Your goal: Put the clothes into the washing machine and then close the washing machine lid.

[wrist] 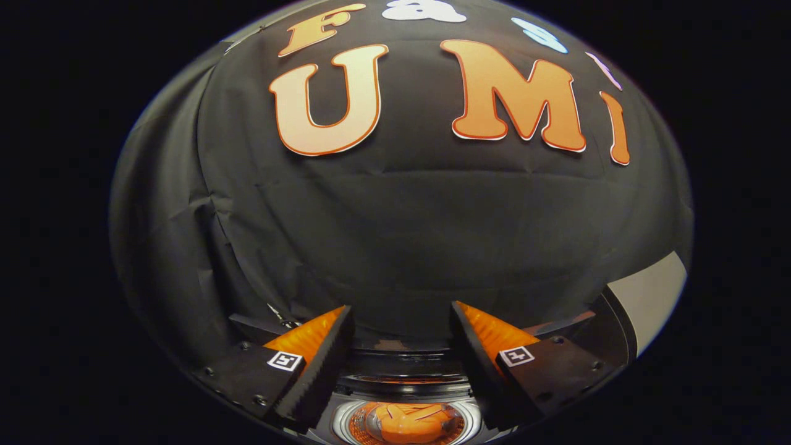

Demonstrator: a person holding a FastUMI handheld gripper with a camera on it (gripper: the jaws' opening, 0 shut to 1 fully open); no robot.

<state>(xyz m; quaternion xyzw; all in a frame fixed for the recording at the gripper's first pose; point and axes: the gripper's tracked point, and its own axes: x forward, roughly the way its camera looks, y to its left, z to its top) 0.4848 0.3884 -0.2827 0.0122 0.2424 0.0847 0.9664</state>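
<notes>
My gripper [401,321] is open, its two fingers spread wide with nothing between them, raised and facing the booth's black wall. Below and between the fingers I see the washing machine's round drum opening [408,423] with a shiny metal rim. An orange garment [411,423] lies crumpled inside the drum. The machine's dark top edge [405,364] runs across just beyond the opening. Whether a lid covers the opening I cannot tell.
A dark panel with a pale face [649,296] stands beyond the right finger, close to the machine. The black cloth wall [395,235] hangs straight ahead, a short way behind the machine.
</notes>
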